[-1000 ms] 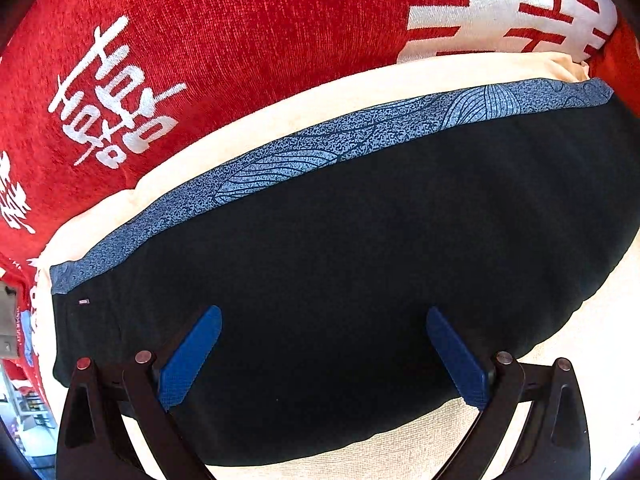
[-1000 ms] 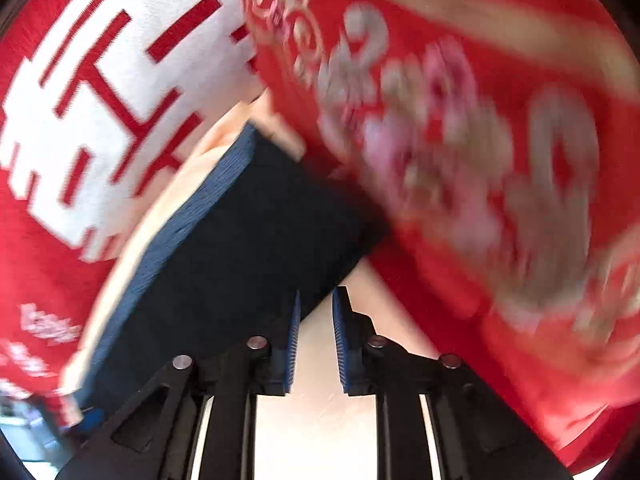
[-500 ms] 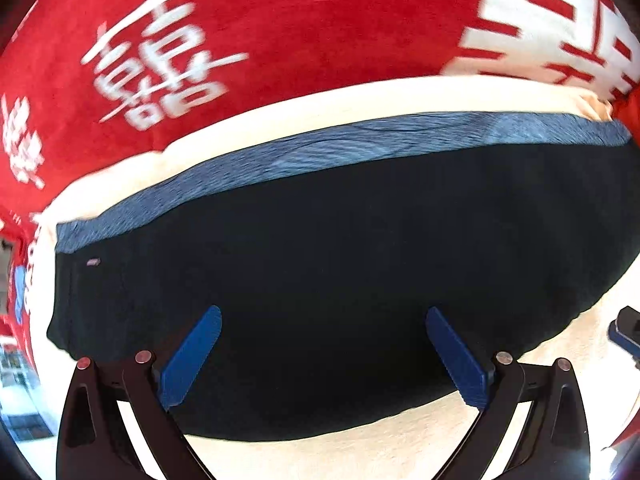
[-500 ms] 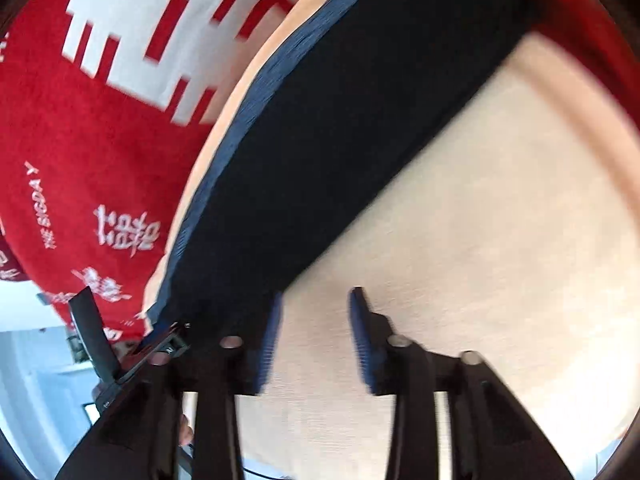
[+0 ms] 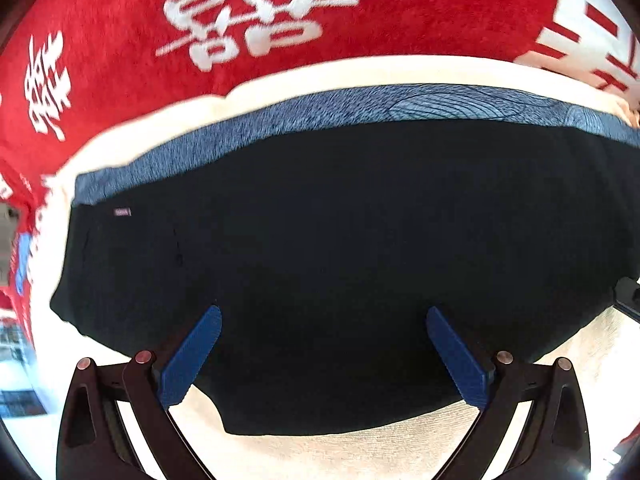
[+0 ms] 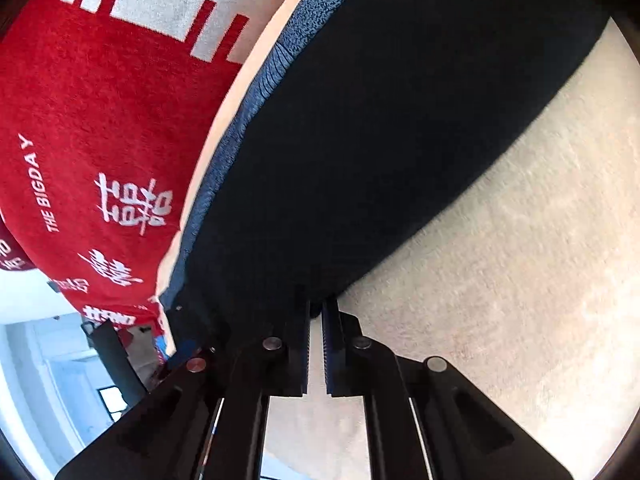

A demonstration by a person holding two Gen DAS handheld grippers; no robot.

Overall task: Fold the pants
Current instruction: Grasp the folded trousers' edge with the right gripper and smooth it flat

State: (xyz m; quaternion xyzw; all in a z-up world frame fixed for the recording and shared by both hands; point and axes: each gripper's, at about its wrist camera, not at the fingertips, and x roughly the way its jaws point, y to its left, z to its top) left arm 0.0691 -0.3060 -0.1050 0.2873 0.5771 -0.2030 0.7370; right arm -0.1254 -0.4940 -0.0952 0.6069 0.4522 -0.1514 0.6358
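Pants (image 5: pixel 340 248) lie flat on the cream cloth (image 6: pixel 500 220) as a compact dark slab, patterned blue band along the far edge (red blanket (image 5: pixel 120 60) beyond). Looks already folded at least once; more folds probably left. Left gripper (image 5: pixel 324 344) spread wide above the pants, holding nothing. Right gripper (image 6: pixel 316 312) clenched at the near edge, apparently pinching the hem, though the contact sits in shadow
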